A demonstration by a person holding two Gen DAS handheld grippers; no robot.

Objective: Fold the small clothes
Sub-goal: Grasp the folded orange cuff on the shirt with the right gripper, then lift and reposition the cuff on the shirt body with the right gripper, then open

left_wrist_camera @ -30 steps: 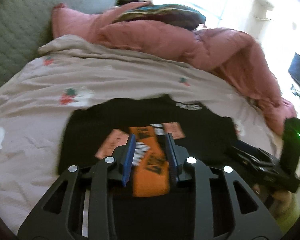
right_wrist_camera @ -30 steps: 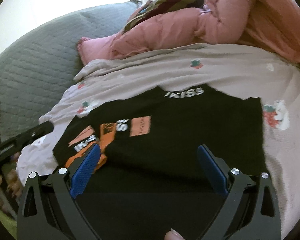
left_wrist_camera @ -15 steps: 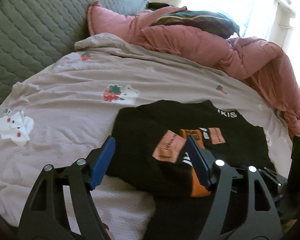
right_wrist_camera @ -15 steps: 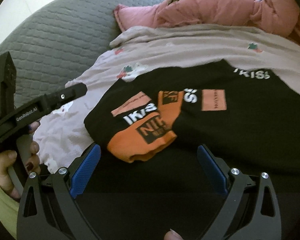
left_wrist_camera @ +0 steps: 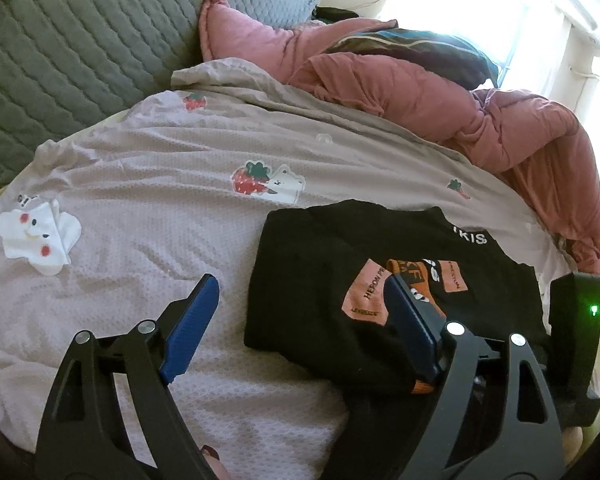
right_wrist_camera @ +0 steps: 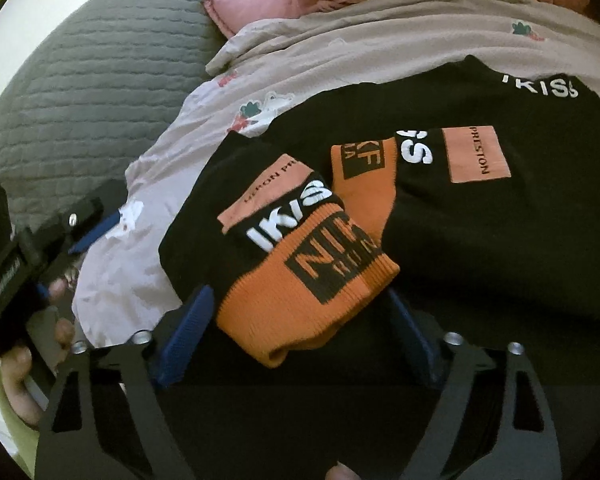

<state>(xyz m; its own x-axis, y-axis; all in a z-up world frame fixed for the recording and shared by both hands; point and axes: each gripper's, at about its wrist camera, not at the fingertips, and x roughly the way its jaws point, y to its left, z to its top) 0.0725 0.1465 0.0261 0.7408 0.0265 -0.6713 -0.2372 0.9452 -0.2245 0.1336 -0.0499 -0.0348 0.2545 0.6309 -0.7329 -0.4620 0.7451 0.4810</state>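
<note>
Now both grippers gape wide, holding nothing: left gripper [left_wrist_camera: 300, 332] straddles the black sweater's [left_wrist_camera: 320, 272] edge; orange cuff [right_wrist_camera: 312, 292] lies between the right gripper's [right_wrist_camera: 300, 336] fingers.

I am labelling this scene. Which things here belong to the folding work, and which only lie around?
For the job:
- black sweater, orange cuff
- left hand-held gripper, open
- right hand-held gripper, open

Lying about:
- pink quilt
- grey quilted cushion
- printed bedsheet

Grey quilted headboard [left_wrist_camera: 72, 40], strawberry-print bedsheet [left_wrist_camera: 148, 216], pink duvet [left_wrist_camera: 440, 100] heaped, bright window [left_wrist_camera: 540, 12] behind.
</note>
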